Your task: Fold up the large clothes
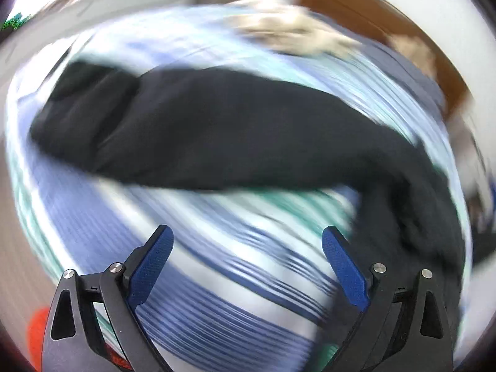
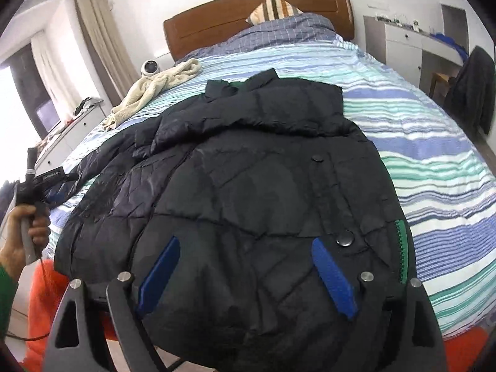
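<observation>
While the black puffer jacket (image 2: pixel 248 170) lies flat on the striped bed (image 2: pixel 434 161), collar toward the headboard, its sleeve (image 1: pixel 201 130) stretches crosswise ahead of the left tool (image 1: pixel 246 266); the right tool (image 2: pixel 246 276) hovers over the hem. Both are spread wide, holding nothing.

Left tool (image 1: pixel 246 262): jaws spread wide, nothing between the blue pads (image 1: pixel 151 266); pointed steeply down at the bed (image 1: pixel 217 238); view heavily blurred. Right tool (image 2: pixel 246 274): jaws spread wide, nothing gripped, angled down above the foot end of the bed (image 2: pixel 434 161). Left hand (image 2: pixel 29 229): fist closed round the left tool's handle, beside the bed's left edge, green sleeve (image 2: pixel 6 297) at the wrist.
</observation>
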Demonstrator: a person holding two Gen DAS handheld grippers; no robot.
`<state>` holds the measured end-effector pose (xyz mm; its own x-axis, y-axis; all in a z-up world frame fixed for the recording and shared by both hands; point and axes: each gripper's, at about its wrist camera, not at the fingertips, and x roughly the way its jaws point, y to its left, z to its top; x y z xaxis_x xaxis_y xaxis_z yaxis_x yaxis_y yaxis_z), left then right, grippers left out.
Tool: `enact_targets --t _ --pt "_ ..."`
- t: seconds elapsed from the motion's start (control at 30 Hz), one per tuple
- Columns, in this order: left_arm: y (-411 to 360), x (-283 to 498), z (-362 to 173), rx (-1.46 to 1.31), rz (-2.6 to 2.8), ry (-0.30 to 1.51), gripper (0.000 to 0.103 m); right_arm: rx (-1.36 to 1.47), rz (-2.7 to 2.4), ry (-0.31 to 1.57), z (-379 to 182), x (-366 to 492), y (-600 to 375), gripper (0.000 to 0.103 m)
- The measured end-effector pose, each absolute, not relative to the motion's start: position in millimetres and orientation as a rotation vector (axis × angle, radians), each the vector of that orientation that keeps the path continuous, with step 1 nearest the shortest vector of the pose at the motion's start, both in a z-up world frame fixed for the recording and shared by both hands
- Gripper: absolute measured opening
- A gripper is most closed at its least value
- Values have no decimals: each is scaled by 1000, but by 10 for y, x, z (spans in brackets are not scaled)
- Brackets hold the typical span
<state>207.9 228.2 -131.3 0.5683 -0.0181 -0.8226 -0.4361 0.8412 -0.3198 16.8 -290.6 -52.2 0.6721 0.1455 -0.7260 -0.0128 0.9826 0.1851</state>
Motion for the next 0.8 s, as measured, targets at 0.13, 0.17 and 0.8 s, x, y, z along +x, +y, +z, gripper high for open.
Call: enact_targets --t 0.13,0.17,0.8 --pt "2949 2054 -1542 -855 371 788 98 150 138 835 -516 143 -2740 89" --pt "3060 2092 -1548 -902 404 752 101 144 150 842 -530 142 -2698 89" --pt "1093 2894 683 -155 72 489 9 193 213 780 -505 20 -2625 89"
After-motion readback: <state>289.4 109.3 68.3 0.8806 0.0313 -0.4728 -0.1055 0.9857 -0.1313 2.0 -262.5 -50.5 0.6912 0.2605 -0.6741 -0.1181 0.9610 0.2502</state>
